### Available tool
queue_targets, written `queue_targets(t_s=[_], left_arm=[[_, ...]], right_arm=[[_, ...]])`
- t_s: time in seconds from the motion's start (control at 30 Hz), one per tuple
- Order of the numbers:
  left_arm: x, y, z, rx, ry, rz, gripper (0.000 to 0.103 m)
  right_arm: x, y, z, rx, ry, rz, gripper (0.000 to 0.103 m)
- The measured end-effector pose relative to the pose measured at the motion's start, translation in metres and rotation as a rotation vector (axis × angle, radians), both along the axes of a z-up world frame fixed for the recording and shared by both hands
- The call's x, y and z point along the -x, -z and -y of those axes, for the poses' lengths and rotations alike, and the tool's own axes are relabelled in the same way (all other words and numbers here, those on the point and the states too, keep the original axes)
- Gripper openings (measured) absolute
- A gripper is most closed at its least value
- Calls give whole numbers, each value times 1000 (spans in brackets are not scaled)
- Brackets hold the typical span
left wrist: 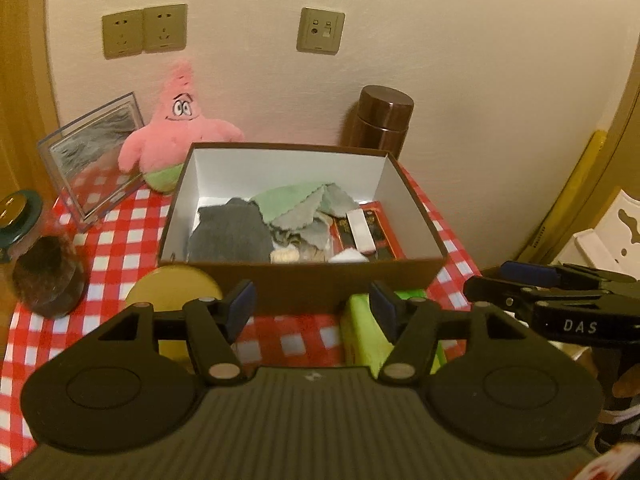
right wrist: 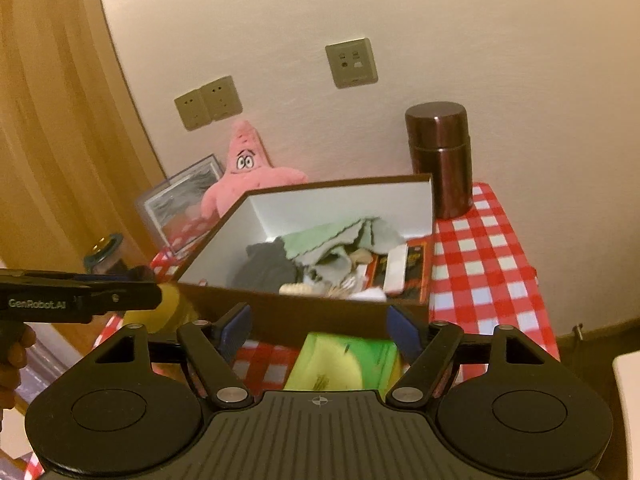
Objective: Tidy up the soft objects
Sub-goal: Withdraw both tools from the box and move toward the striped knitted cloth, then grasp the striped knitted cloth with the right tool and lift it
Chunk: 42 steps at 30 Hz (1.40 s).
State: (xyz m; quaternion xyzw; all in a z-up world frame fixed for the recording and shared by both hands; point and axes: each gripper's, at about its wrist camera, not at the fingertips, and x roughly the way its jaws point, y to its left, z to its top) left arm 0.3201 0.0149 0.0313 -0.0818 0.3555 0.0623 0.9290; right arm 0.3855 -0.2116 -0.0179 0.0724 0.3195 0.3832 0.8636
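Left tool [left wrist: 312, 306] stands wide open, holding nothing, above the checked tabletop [left wrist: 120, 236]. Right tool [right wrist: 319, 326] is likewise wide open and empty. Directly ahead of both sits an open box [left wrist: 288, 276] containing a grey cloth [left wrist: 230, 232] and a green cloth [left wrist: 288, 198]. A pink plush toy [left wrist: 180, 120] stands beyond the box, ahead-left, against the wall. A green packet [right wrist: 344, 364] lies just below the right tool.

Green packet [right wrist: 344, 360] blurred, its near end hidden behind the right gripper [right wrist: 319, 330] body.
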Motion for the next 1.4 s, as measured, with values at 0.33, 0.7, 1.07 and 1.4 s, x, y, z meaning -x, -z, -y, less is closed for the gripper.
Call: queue_targets(t_s=[0.33,0.7,1.07,1.4], left_arm=[[79,7,-13,7,-36,-14,62],[145,37,-38,46,-94,-94,62],[170,78,-43,67,-113,-195,62],[183,105,-58,82,-150,-260,62]], right_arm=[[63,14,5,14,-25,-56,75],[119,41,-17,71,-116,-135,75],[148,67,-49,116,-201,-216,75],[161,91,-74,153,-257,-272,81]])
